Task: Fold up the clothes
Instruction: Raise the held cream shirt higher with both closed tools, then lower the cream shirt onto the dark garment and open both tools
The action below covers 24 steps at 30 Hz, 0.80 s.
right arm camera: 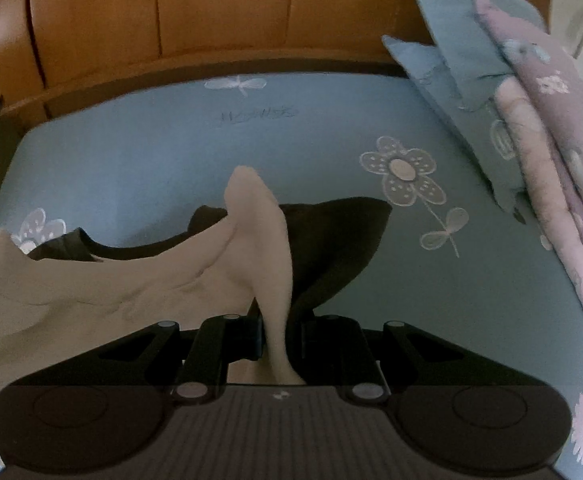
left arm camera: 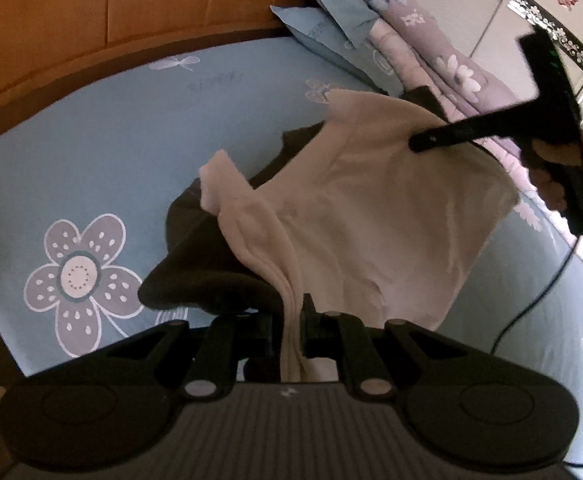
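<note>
Left wrist view, both grippers' jaws pinching pale garment [left arm camera: 371, 208] edges, lifted over bedsheet [left arm camera: 111, 152].

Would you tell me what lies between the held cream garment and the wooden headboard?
In the right wrist view, beyond the cream garment comes its dark part, then bare blue floral sheet up to the headboard; nothing else lies on that stretch.

I see the garment [left arm camera: 371, 208] spread over the middle of the bed [left arm camera: 111, 152], the headboard [left arm camera: 131, 8] behind it along the far edge, and pillows [right arm camera: 451, 80] stacked with a folded quilt [right arm camera: 551, 140] along the right edge.
</note>
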Available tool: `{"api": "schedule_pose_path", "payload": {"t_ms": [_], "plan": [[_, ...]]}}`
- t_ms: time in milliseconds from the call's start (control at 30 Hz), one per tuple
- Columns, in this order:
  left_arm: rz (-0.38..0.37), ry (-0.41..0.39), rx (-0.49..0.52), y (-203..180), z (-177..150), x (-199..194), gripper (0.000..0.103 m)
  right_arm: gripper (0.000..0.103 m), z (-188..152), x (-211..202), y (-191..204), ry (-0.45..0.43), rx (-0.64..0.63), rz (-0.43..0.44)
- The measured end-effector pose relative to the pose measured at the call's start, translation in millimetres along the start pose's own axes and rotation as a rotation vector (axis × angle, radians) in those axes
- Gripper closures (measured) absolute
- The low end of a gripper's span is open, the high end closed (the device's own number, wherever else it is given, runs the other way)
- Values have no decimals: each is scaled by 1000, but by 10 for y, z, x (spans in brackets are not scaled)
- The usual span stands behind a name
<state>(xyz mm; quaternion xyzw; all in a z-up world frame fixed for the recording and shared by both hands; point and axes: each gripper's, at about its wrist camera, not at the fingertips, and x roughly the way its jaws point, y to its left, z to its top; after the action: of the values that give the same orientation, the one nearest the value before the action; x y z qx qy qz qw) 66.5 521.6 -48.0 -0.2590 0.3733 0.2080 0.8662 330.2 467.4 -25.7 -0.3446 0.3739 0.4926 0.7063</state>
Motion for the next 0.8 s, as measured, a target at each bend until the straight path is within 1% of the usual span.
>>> {"api": "schedule_pose_path", "payload": {"t_ms": [100,233,367,400,433,467,500,533,567,600,633,700,767,800], "plan": [[12,32,-28,137,-33,181,93,84,19,257,10,35,-17,-7],[36,79,-78,382,-140,371,93,84,-34,661,-53,71,-18,-61],[38,128,-160,633,-320,518,92,83,-151,1099,-148,127,-9,-112],[35,132,-180,687,-365,553,91,80,-175,1196,-162,135,-10,-125],[41,135,-202,732,-401,584,88,79,-179,1270,-170,141,-7,-134],[39,136,-224,775,-436,613,88,75,-187,1316,-173,143,1,-143],[27,144,-243,822,-471,655,86,68,-192,1338,-174,138,9,-158],[24,158,-273,868,-501,684,77,65,-192,1353,-178,135,15,-172],[23,173,-305,914,-530,711,70,59,-185,1351,-188,136,18,-181],[16,178,-343,977,-562,722,60,52,-178,1343,-203,142,24,-188],[7,175,-381,1031,-591,698,59,51,-168,1331,-220,146,32,-190],[-39,162,-454,1154,-621,600,56,51,-158,1213,-297,139,78,-169],[-43,123,-483,1263,-634,473,50,51,-181,985,-393,107,137,-152],[-48,106,-492,1317,-642,431,42,48,-207,839,-446,79,171,-146]]}}
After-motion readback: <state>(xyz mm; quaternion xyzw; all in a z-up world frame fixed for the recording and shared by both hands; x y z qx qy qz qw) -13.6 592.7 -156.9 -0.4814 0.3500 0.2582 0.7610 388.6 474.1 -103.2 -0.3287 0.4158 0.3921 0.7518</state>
